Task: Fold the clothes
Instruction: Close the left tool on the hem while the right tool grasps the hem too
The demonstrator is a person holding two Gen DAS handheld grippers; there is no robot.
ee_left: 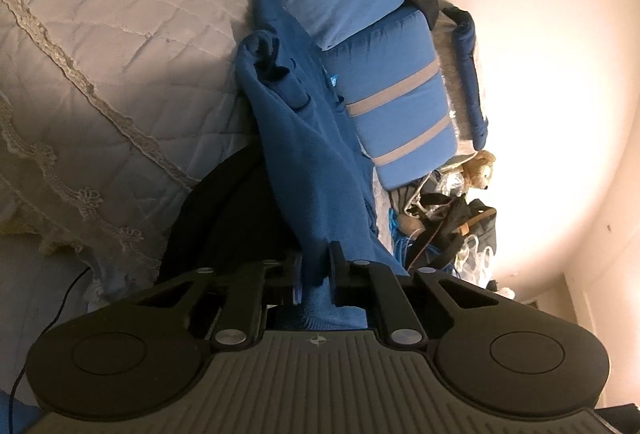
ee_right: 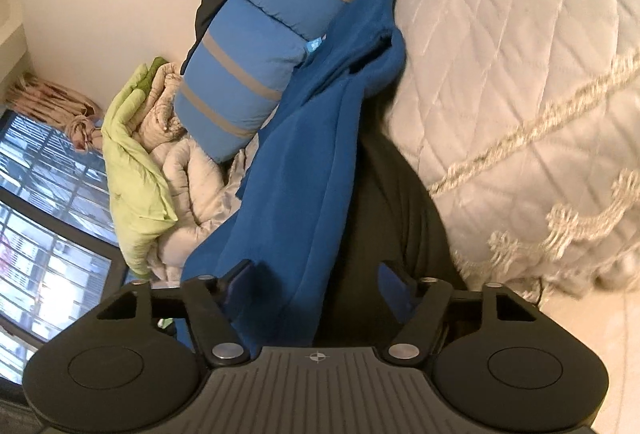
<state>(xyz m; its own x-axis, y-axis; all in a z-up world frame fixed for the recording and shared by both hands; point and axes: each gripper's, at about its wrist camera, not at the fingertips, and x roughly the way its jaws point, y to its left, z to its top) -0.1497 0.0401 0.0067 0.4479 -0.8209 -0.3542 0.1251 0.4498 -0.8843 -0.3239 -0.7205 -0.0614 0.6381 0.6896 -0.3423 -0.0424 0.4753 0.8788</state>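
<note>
A blue fleece garment (ee_left: 312, 154) lies stretched in folds across the bed, running from the striped pillows toward me. My left gripper (ee_left: 316, 270) is shut on its near edge, with blue cloth pinched between the two black fingers. In the right wrist view the same blue garment (ee_right: 304, 154) passes between the jaws of my right gripper (ee_right: 316, 282). Those jaws stand well apart, the cloth lies nearer the left finger, and the pads do not press on it. A black garment (ee_left: 224, 218) lies under and beside the blue one (ee_right: 384, 214).
The quilted grey bedspread (ee_left: 120, 34) with lace trim covers the bed (ee_right: 520, 74). Blue pillows with grey stripes (ee_left: 400, 102) line one side (ee_right: 248, 74). A stuffed toy (ee_left: 480, 170) and bags sit by the wall. A green and beige blanket (ee_right: 132, 170) is bunched near a window (ee_right: 40, 234).
</note>
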